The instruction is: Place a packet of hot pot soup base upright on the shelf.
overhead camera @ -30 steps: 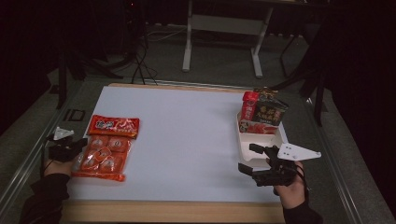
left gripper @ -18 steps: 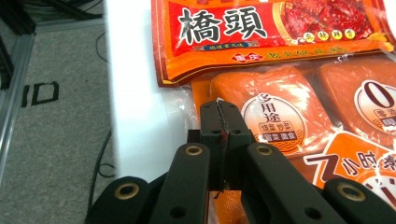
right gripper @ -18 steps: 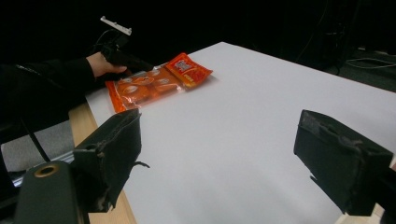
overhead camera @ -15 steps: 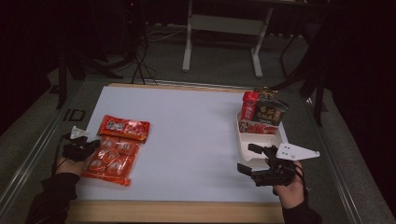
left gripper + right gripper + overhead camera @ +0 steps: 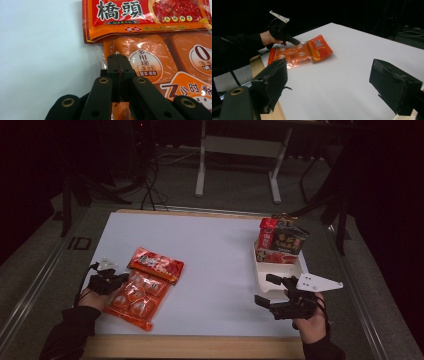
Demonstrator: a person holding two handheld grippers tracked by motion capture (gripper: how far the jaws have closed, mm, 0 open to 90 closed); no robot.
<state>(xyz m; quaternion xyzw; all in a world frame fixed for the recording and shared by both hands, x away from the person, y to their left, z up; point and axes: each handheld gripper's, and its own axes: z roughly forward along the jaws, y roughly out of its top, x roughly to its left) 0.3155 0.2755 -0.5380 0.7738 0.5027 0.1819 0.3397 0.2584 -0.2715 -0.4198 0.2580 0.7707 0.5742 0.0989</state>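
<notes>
Pinching a glossy orange-and-red plastic packet of sealed seasoning blocks [image 5: 143,286] at its left edge, on the white table top [image 5: 215,255] near the front left corner.

Judging by its look, the packet is light, floppy and slippery; the thin film margin beside the blocks seems the best place to hold, since the domed blocks would likely slide out. The left gripper [image 5: 117,66] has its jaws closed flat together on that clear margin. The right gripper [image 5: 272,292] hangs open and empty near a white tray [image 5: 278,268] of boxes. Red header with bold black characters; orange rounded blocks under clear film, round white labels.
</notes>
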